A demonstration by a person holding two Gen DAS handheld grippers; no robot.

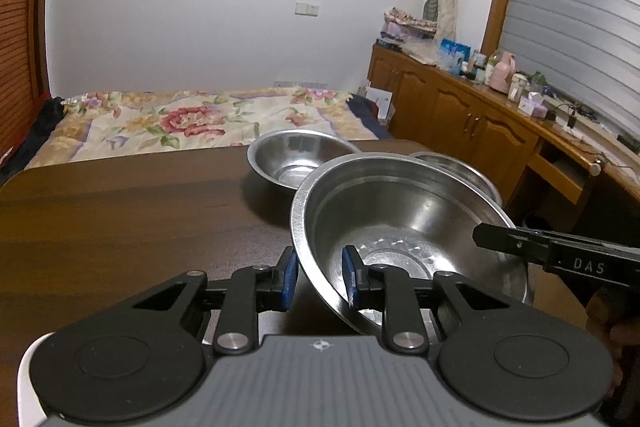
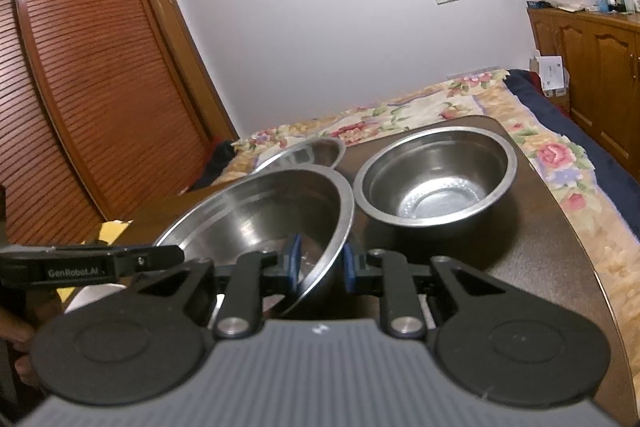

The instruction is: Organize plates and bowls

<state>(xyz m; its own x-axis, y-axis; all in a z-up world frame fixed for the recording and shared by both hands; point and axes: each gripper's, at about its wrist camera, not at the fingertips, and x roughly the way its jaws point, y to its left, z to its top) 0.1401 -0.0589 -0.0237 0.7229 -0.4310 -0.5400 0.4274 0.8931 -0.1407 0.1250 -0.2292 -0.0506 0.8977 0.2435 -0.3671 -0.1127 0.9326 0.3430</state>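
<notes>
Both my grippers clamped on rim of large steel bowl (image 1: 400, 223), opposite sides: left gripper (image 1: 320, 277) on near-left rim, right gripper (image 2: 320, 265) on near-right rim. Bowl tilted, raised off surface (image 1: 120, 211). Deep bowl (image 2: 434, 179) just beyond, to right; shallow bowl (image 2: 304, 155) behind, to left. Judgement: nest held bowl; deep bowl nearer right hand.

— What does the left gripper (image 1: 319, 277) hold?
— The rim of the large steel bowl (image 1: 404, 227), clamped between its blue pads and tilted above the dark table (image 1: 120, 211).
— Anything opposite?
— The right gripper (image 1: 492, 239) meets the far rim; two smaller bowls (image 1: 296, 159) sit behind.
</notes>
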